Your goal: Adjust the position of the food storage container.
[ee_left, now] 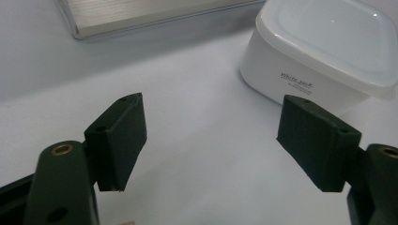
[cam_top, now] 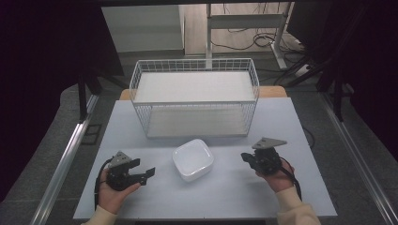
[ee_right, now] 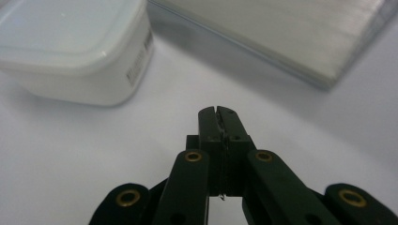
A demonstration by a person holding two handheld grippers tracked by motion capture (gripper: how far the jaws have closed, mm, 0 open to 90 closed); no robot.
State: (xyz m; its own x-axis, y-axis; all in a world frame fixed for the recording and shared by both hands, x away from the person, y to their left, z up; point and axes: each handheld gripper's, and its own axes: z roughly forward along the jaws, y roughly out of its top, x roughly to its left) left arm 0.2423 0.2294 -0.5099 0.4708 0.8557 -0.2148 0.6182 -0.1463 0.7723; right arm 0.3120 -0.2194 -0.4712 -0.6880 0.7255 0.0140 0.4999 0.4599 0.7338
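A white lidded plastic container (cam_top: 193, 159) sits on the pale table, just in front of the wire basket. My left gripper (cam_top: 146, 171) is held low at the front left, pointing toward the container, jaws wide open and empty. In the left gripper view the container (ee_left: 324, 51) lies ahead at the upper right, beyond the right pad (ee_left: 314, 140). My right gripper (cam_top: 246, 157) is held to the right of the container, jaws shut with nothing between them. In the right gripper view the closed tips (ee_right: 218, 115) point past the container (ee_right: 75, 51), which lies at the upper left.
A white wire basket (cam_top: 195, 96) with two shelves stands at the back of the table (cam_top: 225, 192). Its metal base edge (ee_right: 281, 42) runs close behind the container. Dark curtains flank both sides; a desk frame and cables lie on the floor beyond.
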